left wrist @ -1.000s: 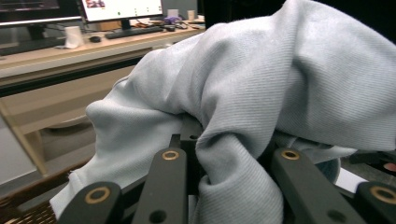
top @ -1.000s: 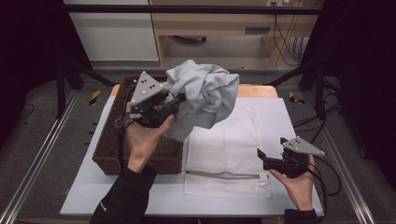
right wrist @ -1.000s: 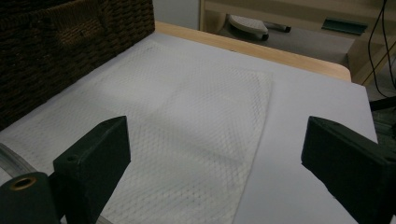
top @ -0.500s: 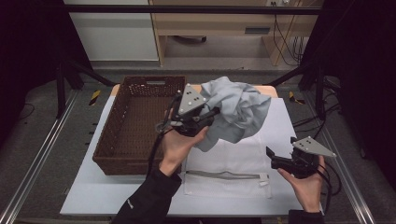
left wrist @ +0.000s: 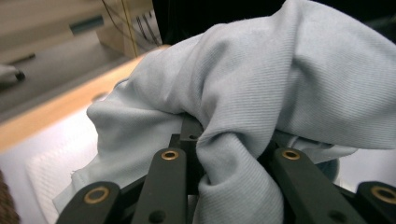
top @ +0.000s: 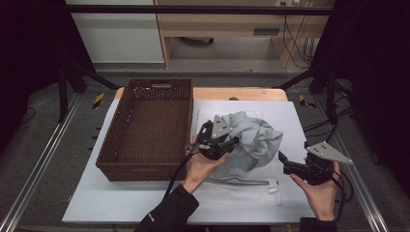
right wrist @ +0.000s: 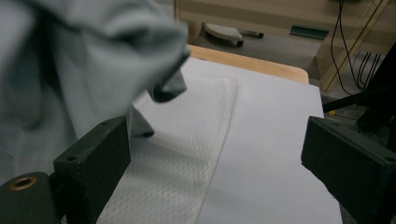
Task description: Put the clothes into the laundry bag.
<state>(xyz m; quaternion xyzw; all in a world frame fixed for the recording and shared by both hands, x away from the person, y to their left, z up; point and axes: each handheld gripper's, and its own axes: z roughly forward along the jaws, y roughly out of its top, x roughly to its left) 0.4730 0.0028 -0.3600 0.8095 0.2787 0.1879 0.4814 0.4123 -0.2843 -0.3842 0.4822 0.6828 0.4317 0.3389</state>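
The left gripper (top: pixel 218 143) jaws are clamping a bunched fold of one grey garment (top: pixel 254 140), lowering it onto the single white mesh bag (top: pixel 251 193) on the bench (top: pixel 96 203), probably for bagging. The right gripper (top: pixel 290 166) jaws are gaping empty nearby. One wicker basket (top: pixel 145 166) is sitting left.

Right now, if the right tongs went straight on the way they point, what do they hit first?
Probably the grey cloth: it hangs just ahead of the open right tongs, toward one jaw. Between the jaws lie the white mesh bag and table sheet. Depth is unclear.
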